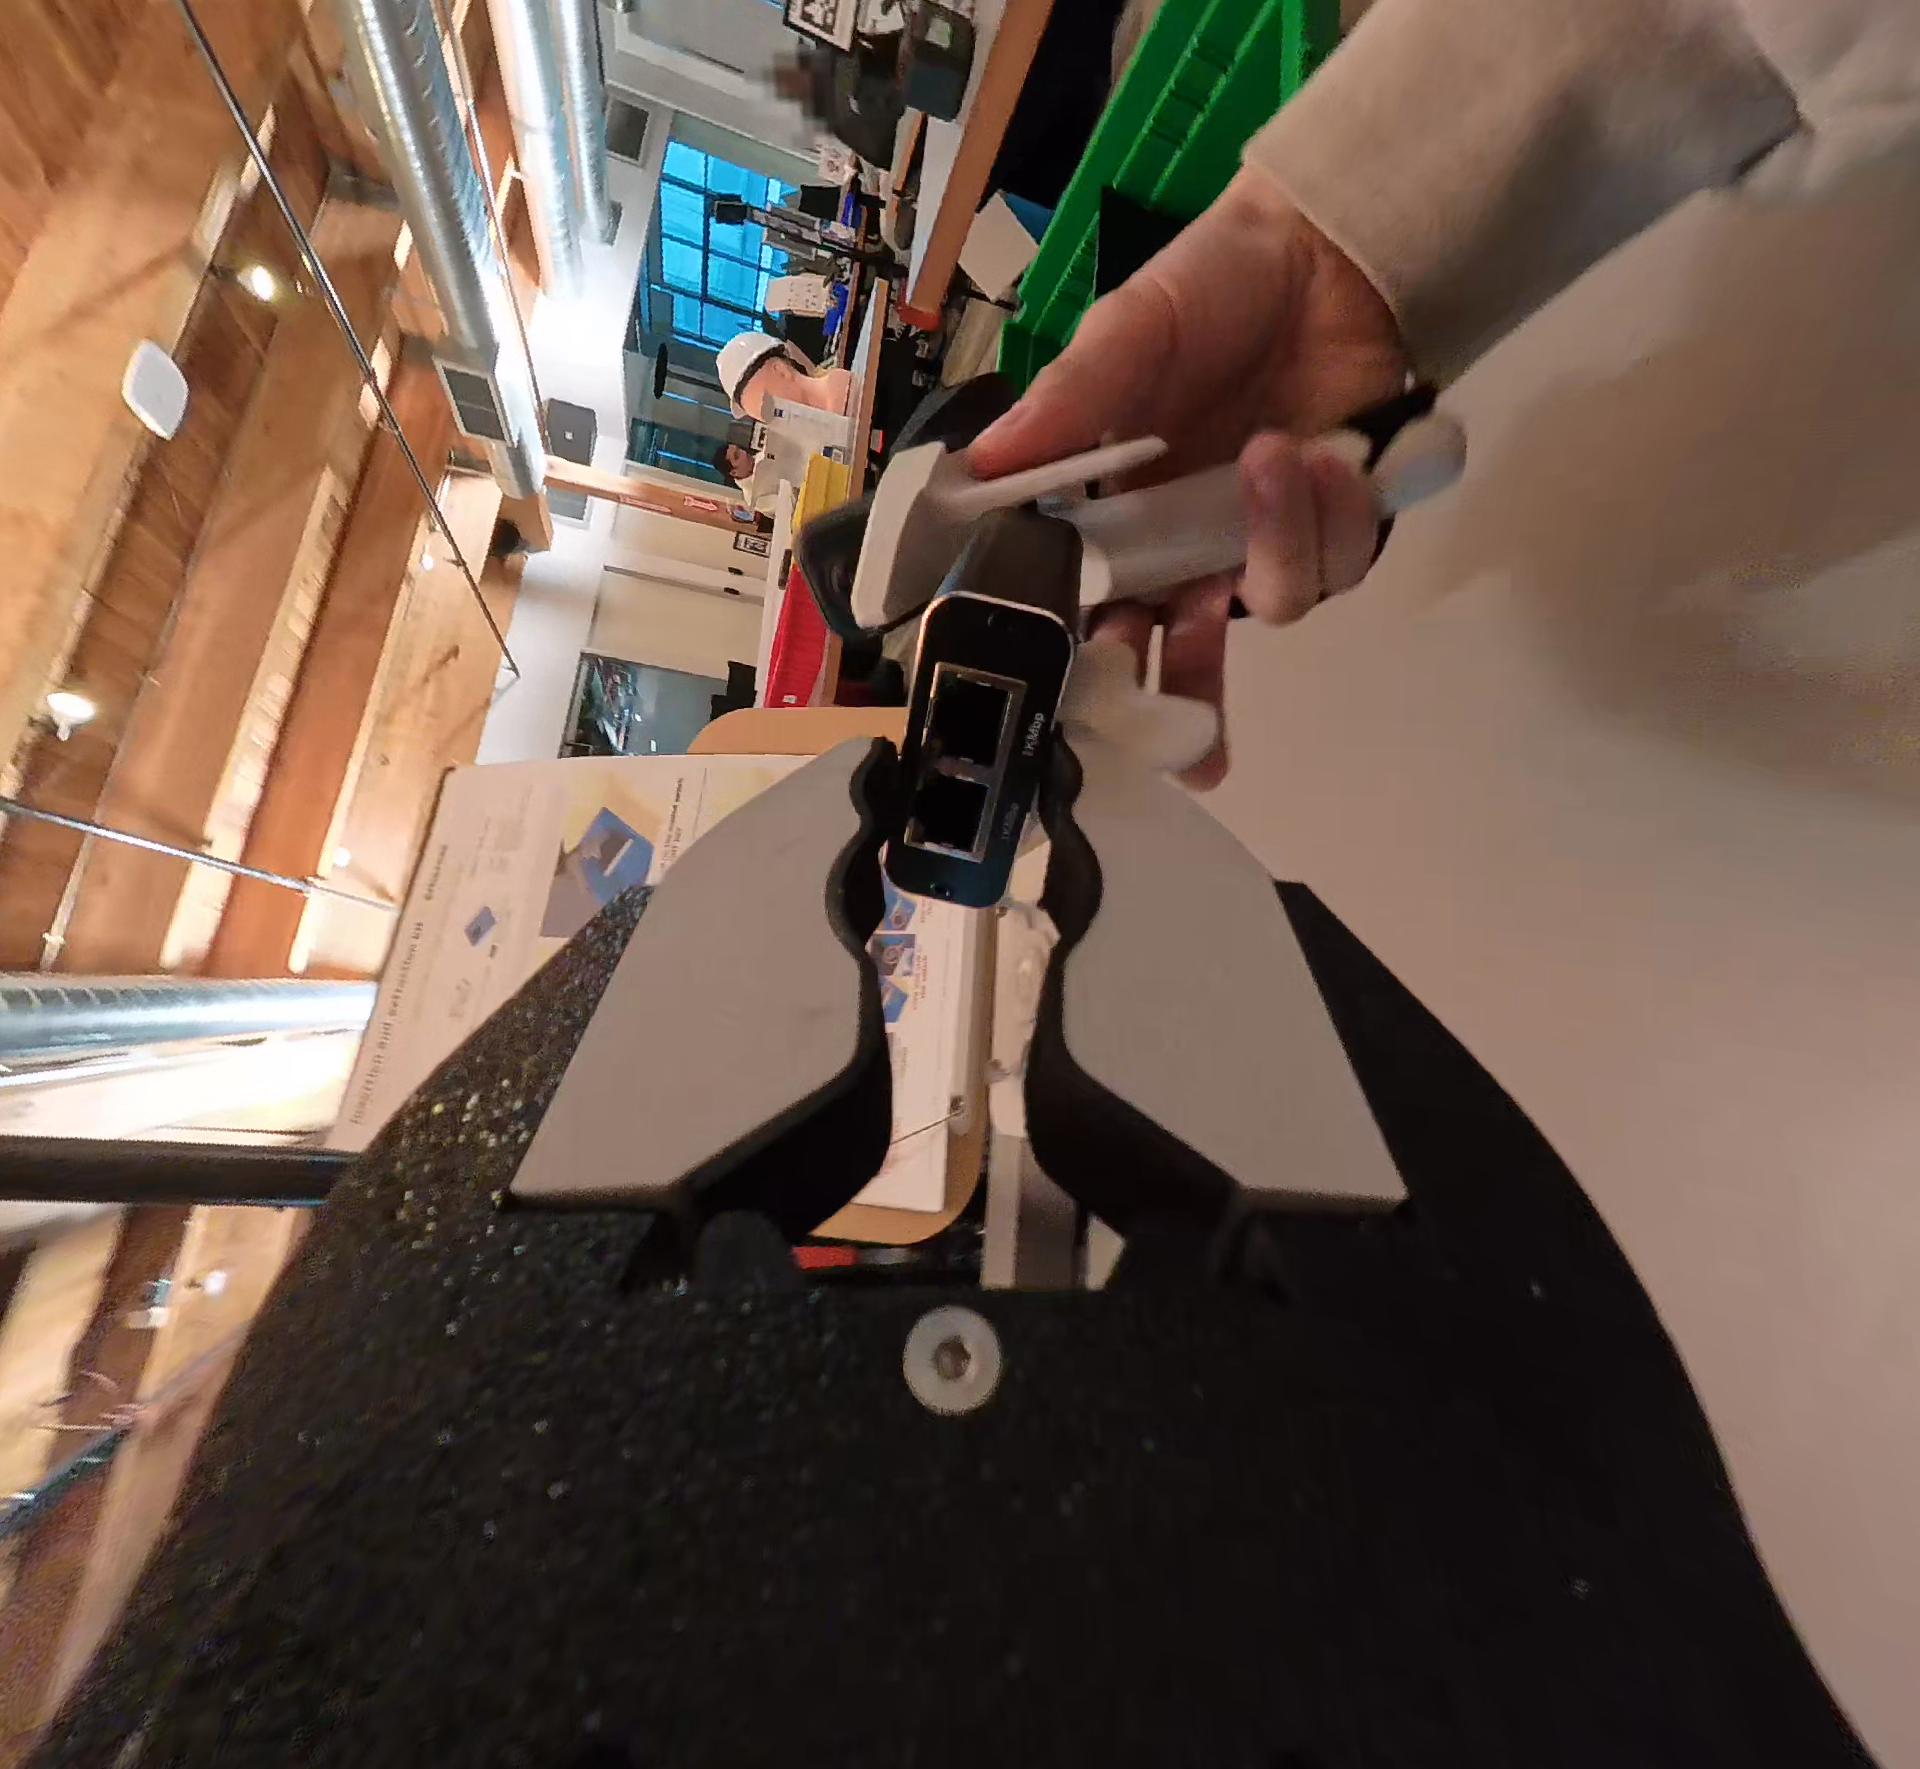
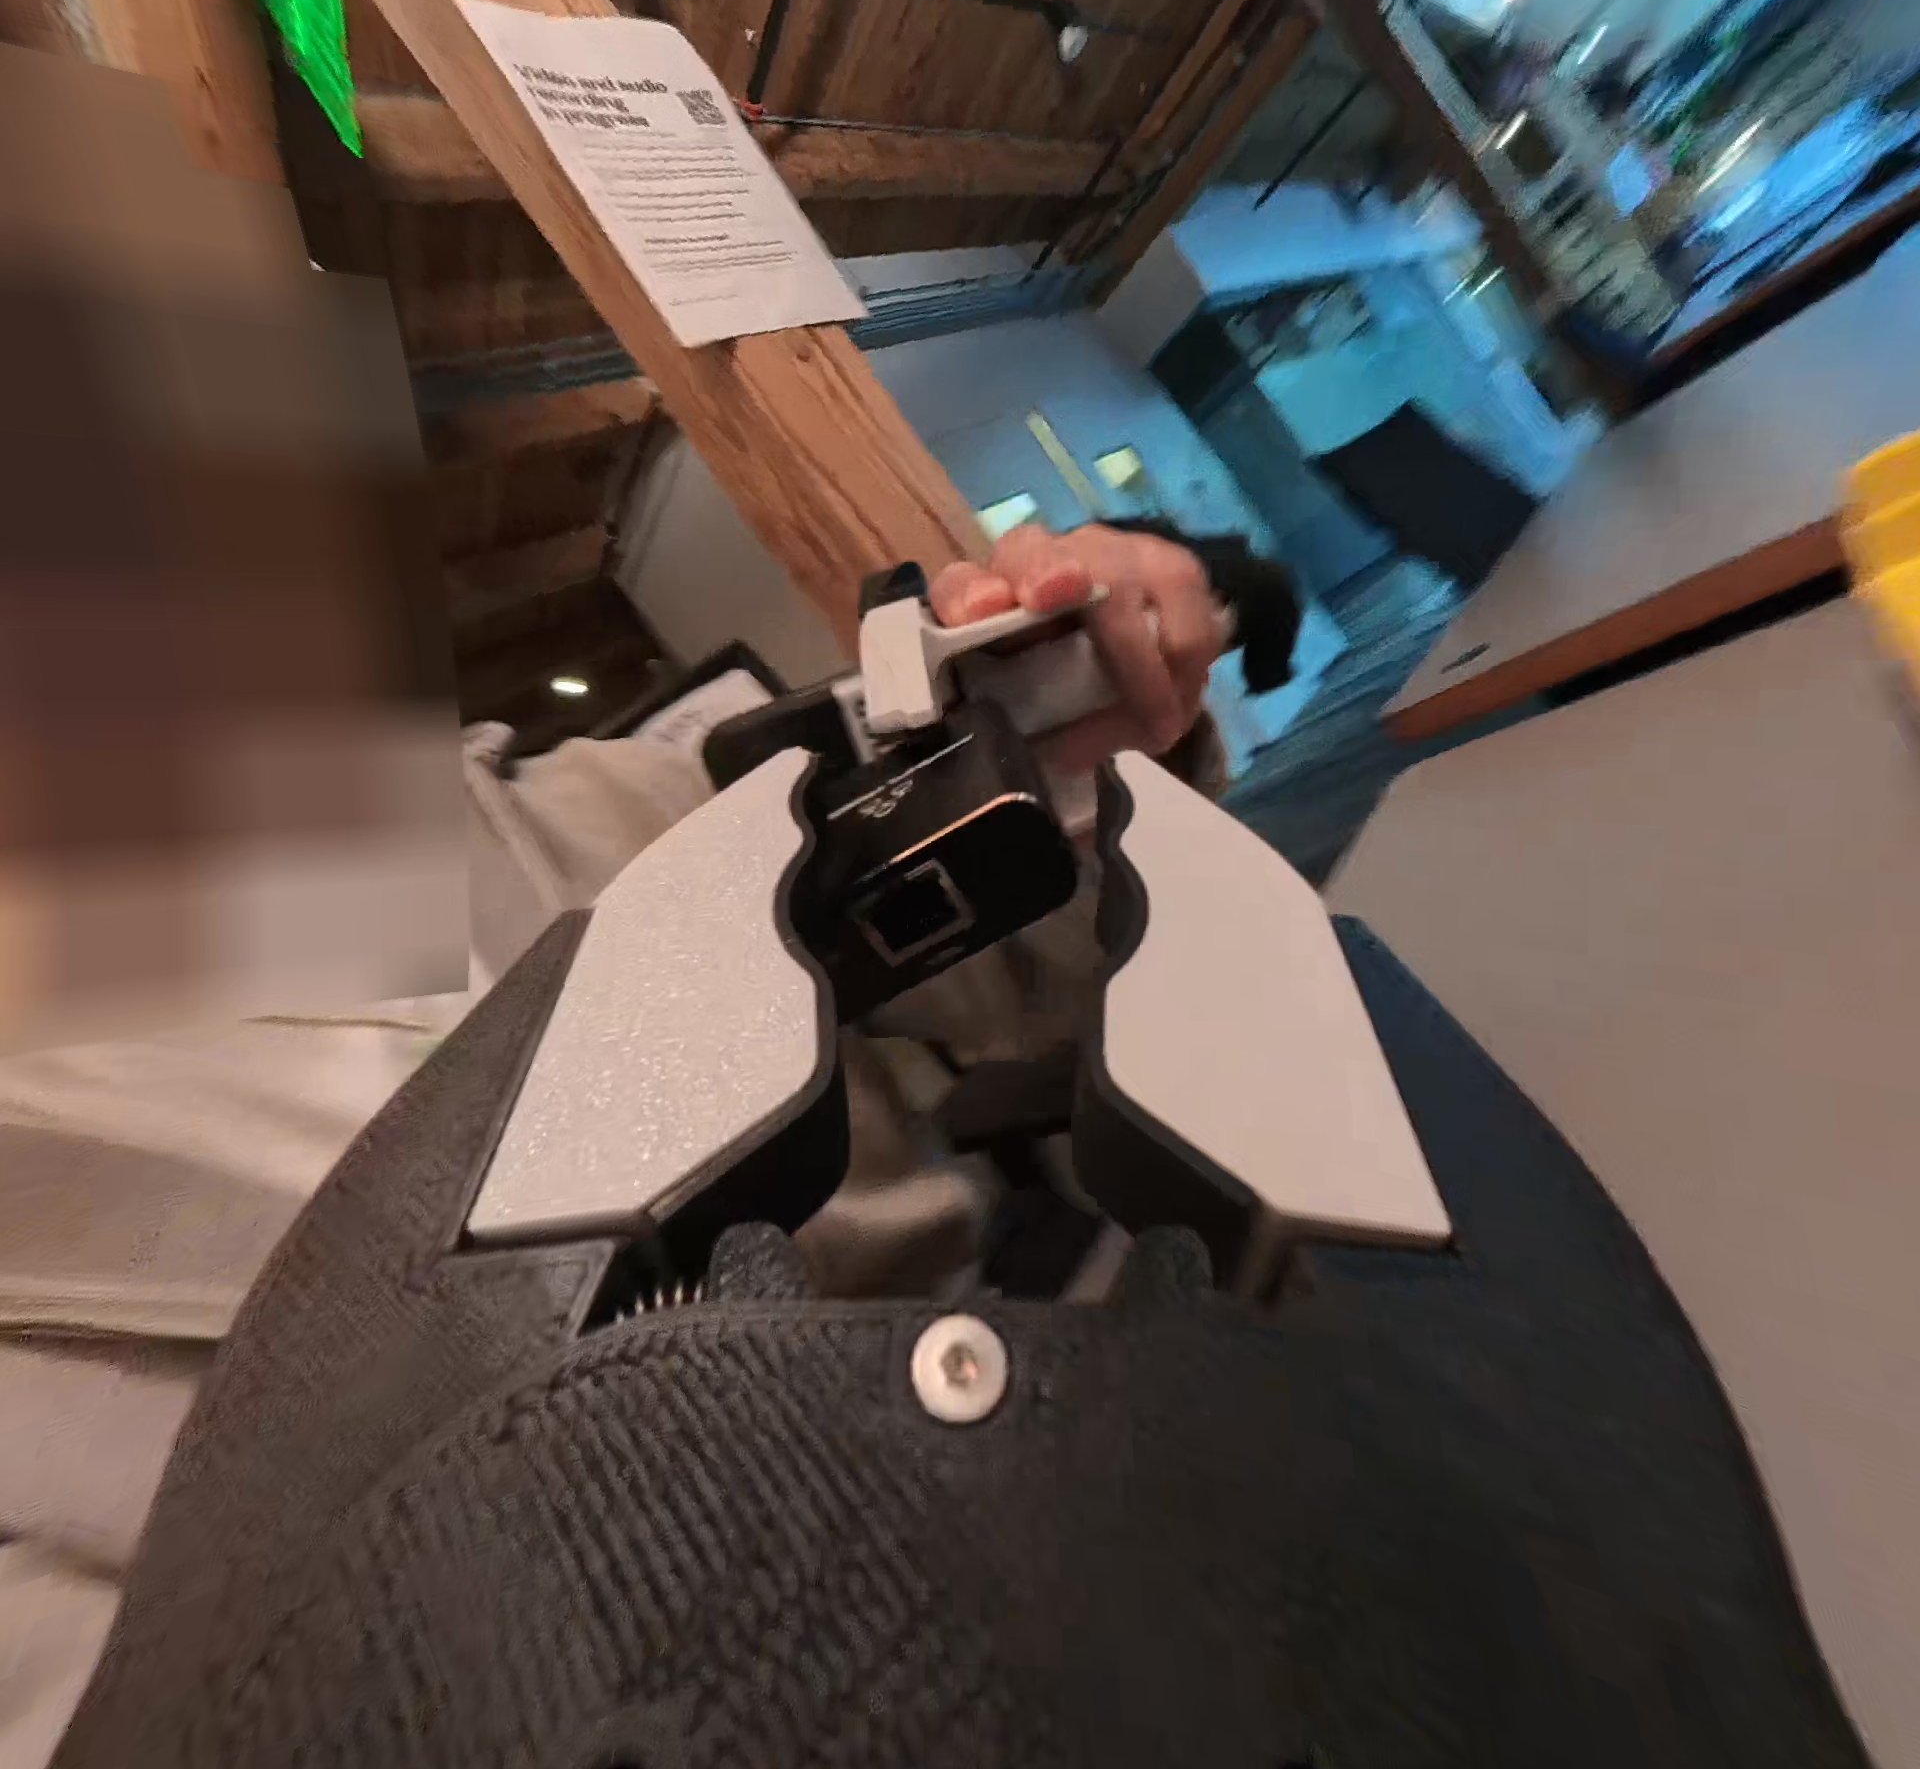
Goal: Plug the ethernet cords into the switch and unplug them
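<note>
A small black switch (image 1: 977,763) is held up in the air between the two grippers, which face each other. My left gripper (image 1: 966,784) is shut on its narrow sides, and two empty ports face this camera. In the right wrist view the switch (image 2: 935,898) shows its other end with one empty port. My right gripper (image 2: 956,846) straddles that end: the switch touches the left finger and a small gap shows at the right finger. The right gripper (image 1: 935,545), in a hand, sits just behind the switch. No cord shows.
A green bin (image 1: 1174,119) and a table with a printed sheet (image 1: 520,888) lie beyond the left gripper. A wooden post with a paper notice (image 2: 717,161) stands behind the right gripper. A grey tabletop (image 2: 1610,888) and a yellow bin (image 2: 1886,535) are at its right. My left and right fingertips are right by each other.
</note>
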